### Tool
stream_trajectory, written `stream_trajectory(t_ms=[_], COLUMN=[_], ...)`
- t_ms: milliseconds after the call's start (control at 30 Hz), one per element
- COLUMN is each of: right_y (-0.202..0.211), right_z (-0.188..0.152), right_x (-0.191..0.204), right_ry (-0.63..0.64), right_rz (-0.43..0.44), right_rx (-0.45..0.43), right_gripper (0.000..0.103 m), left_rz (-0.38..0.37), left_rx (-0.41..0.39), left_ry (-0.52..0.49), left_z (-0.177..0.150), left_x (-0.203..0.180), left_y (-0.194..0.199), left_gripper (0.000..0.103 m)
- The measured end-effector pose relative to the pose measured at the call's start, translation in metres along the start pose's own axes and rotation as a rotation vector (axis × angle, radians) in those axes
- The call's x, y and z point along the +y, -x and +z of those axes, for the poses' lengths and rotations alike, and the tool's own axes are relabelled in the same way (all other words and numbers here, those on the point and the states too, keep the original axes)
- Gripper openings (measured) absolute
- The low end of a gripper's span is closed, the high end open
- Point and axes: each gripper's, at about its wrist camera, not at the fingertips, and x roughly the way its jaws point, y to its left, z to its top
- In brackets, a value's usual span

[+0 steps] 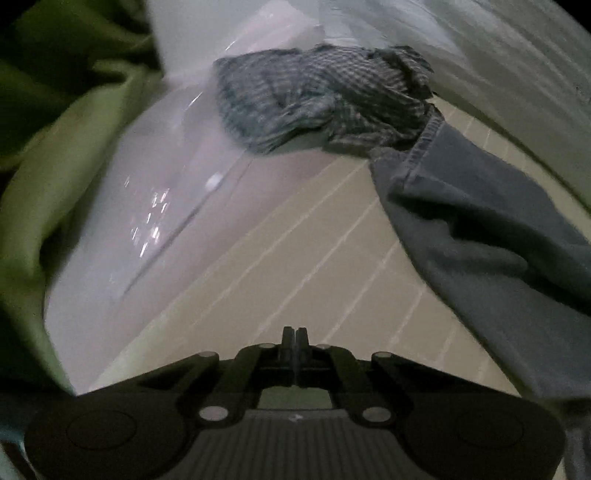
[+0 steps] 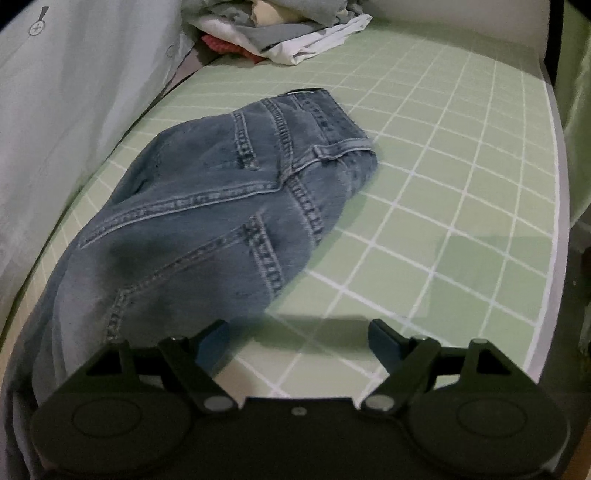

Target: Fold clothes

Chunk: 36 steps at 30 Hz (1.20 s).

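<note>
Blue jeans [image 2: 229, 206] lie crumpled on the green gridded mat [image 2: 461, 221], waistband toward the far end. My right gripper [image 2: 297, 341] is open just above the mat; its left finger sits at the near edge of the denim, nothing between the fingers. In the left wrist view a jeans leg [image 1: 480, 229] runs down the right side over the mat [image 1: 303, 251]. My left gripper [image 1: 295, 338] is shut with nothing in it, hovering over bare mat left of that leg. A checked shirt [image 1: 325, 103] lies bunched beyond it.
A pile of mixed clothes [image 2: 288, 33] sits at the mat's far end. A pale sheet or wall [image 2: 74, 129] lines the left side. Green fabric [image 1: 55, 166] and shiny plastic [image 1: 155, 192] border the mat in the left wrist view.
</note>
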Motion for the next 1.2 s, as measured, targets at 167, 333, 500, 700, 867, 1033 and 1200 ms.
stream_trajectory(t_ms=[167, 333, 500, 700, 867, 1033, 1200], right_y=[-0.005, -0.008, -0.009, -0.008, -0.007, -0.012, -0.019], right_z=[0.01, 0.012, 0.006, 0.004, 0.005, 0.005, 0.007], right_x=[-0.005, -0.004, 0.004, 0.008, 0.008, 0.019, 0.033], right_ry=[0.0, -0.026, 0.005, 0.009, -0.075, -0.038, 0.071], right_rz=[0.031, 0.079, 0.083, 0.07, 0.044, -0.01, -0.074], right_rx=[0.006, 0.012, 0.005, 0.005, -0.007, 0.01, 0.058], right_gripper=[0.089, 0.099, 0.103, 0.103, 0.103, 0.103, 0.103], left_rz=[-0.058, -0.162, -0.216, -0.192, -0.183, -0.168, -0.184], left_rx=[-0.013, 0.003, 0.019, 0.028, 0.008, -0.027, -0.046], left_ry=[0.003, -0.004, 0.002, -0.039, -0.094, -0.161, -0.22], left_z=[-0.011, 0.001, 0.017, 0.051, 0.066, 0.075, 0.071], left_x=[-0.01, -0.042, -0.071, -0.092, -0.104, -0.117, -0.133], left_y=[0.018, 0.008, -0.011, -0.045, -0.061, -0.071, -0.06], left_gripper=[0.015, 0.051, 0.064, 0.065, 0.081, 0.08, 0.02])
